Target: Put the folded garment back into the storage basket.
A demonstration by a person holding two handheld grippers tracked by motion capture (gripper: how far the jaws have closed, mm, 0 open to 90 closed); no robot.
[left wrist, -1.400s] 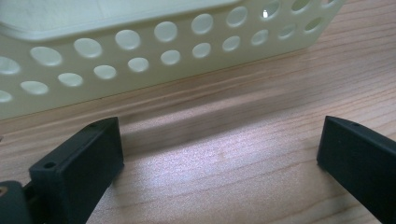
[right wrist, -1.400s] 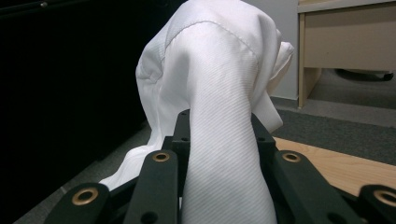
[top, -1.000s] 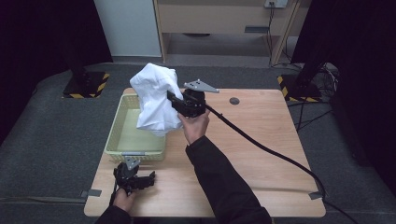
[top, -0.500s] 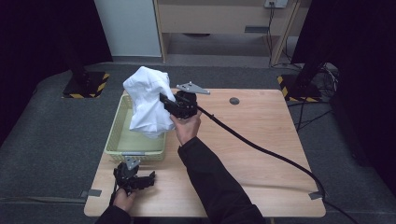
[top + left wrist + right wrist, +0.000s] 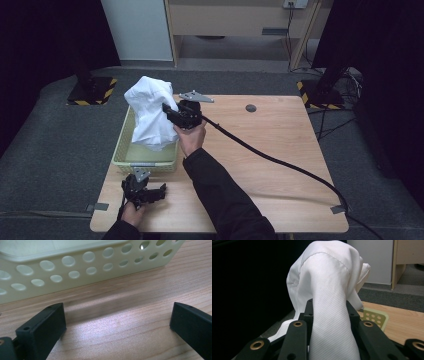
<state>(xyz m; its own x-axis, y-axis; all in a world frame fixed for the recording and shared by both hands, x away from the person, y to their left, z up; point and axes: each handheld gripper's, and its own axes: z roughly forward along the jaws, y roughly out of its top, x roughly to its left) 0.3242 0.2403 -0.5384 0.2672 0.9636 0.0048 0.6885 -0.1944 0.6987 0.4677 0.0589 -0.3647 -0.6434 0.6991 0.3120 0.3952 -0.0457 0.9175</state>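
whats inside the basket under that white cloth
The white cloth, pinched by the right gripper, hangs into the pale green basket. A strip of bare basket floor shows near its front. The rest is covered by the cloth, so anything beneath it cannot be seen.

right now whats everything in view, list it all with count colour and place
white cloth garment: one, white, bunched and held up over the basket, its lower end hanging into it
perforated plastic basket: one, pale yellow-green, at the table's left side
wooden table: one, light wood, in the middle of the grey carpet
round disc: one, dark grey, near the table's far edge
black stand bases with yellow-black striped edges: two, on the floor off the far corners
right gripper: one, black, clamped on the garment above the basket
left gripper: one, black, jaws apart, resting on the table in front of the basket
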